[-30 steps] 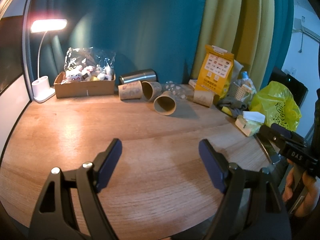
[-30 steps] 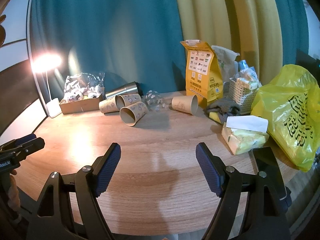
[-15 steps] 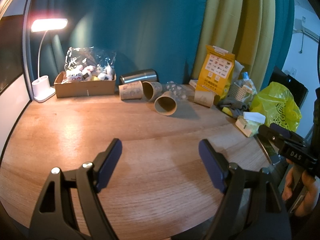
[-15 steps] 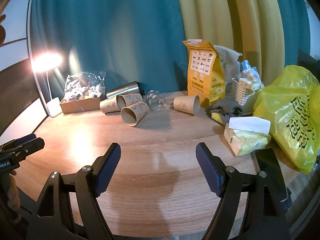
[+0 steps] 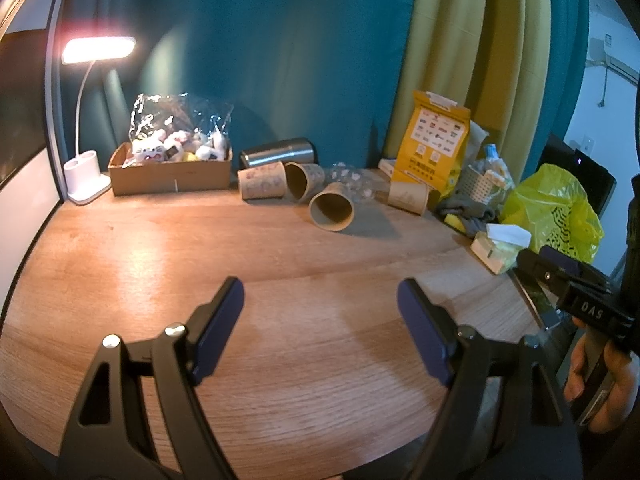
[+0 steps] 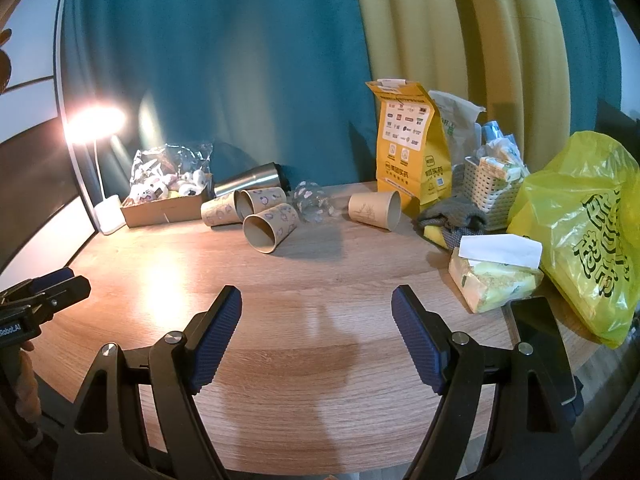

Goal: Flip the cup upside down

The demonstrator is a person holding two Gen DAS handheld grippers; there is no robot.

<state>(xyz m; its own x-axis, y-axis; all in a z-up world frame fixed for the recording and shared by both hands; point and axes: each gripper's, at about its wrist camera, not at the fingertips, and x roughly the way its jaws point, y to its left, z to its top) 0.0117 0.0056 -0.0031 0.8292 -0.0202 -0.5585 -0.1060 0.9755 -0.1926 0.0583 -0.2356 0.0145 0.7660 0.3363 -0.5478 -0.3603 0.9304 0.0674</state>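
Meanwhile, both grippers hover spread wide above the near edge of the wooden table (image 6: 320, 264), grasping nothing.

Left gripper (image 5: 320, 308) and right gripper (image 6: 316, 312) each have jaws released, well short of the paper cups. Using the yellow paper bag (image 6: 408, 148) as landmark: one paper cup (image 6: 375, 210) lies on its side just in front of it, mouth facing right; the nearest cup (image 6: 270, 227) lies further left, mouth toward the cameras; two more cups (image 6: 240, 208) lie behind that, beside a tipped steel tumbler (image 6: 252, 178). A tissue pack (image 6: 494, 276) lies right of the bag, nearer the cameras.
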